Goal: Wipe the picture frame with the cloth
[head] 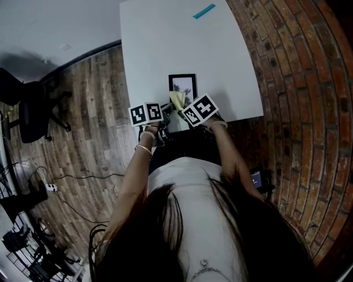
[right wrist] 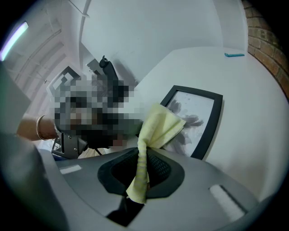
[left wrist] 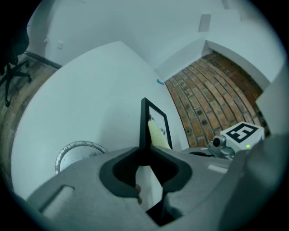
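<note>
A black picture frame (head: 182,85) with a pale print sits near the front edge of the white table (head: 165,44). In the left gripper view it appears almost edge-on (left wrist: 145,126), and my left gripper (left wrist: 145,155) is shut on its near edge. My right gripper (right wrist: 146,151) is shut on a yellow cloth (right wrist: 160,128). The cloth's free end lies against the near left part of the frame's glass (right wrist: 198,108). In the head view the cloth (head: 177,100) shows between the two marker cubes.
A small teal strip (head: 204,11) lies at the table's far end. A round metal ring (left wrist: 79,153) rests on the table left of the frame. Brick floor (head: 298,82) runs along the right, and an office chair (head: 30,107) stands on the wood floor at left.
</note>
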{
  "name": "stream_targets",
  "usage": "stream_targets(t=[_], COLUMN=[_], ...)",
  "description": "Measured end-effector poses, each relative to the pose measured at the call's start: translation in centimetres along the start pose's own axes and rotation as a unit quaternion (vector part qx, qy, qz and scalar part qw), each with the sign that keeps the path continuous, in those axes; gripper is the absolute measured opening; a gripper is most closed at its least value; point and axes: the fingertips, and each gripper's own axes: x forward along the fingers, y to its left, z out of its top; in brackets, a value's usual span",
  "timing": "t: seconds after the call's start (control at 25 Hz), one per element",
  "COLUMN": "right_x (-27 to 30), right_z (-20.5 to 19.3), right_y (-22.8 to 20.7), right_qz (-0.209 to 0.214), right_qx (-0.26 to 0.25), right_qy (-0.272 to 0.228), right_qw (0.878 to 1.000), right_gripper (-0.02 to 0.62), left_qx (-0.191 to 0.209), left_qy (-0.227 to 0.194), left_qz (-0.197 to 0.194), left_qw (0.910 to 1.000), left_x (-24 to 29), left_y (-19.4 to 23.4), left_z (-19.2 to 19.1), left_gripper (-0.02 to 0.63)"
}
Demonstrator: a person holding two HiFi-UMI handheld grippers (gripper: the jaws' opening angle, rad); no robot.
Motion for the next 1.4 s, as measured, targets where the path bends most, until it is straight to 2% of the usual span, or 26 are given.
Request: stream_targets(t=[0.6, 1.4], right_x=[0.3, -0.2], right_z=[0.6, 3.0], right_y=[0.6, -0.1], right_qz=[0.015, 0.027], right_qx=[0.000, -0.004], right_qy=[0.001, -0.002], right_qw=[1.000, 1.000], right_gripper=[0.037, 0.035], left_qx=[-0.017, -0.014], left_qy=[-0.006, 0.001], left_qz=[-0.016, -0.022], left_qw=[0.9997, 0.9997], left_x=[-0.1, 0.2], left_y=[-0.1, -0.2], left_z=[-0.1, -0.2], left_gripper=[0.071, 0.067])
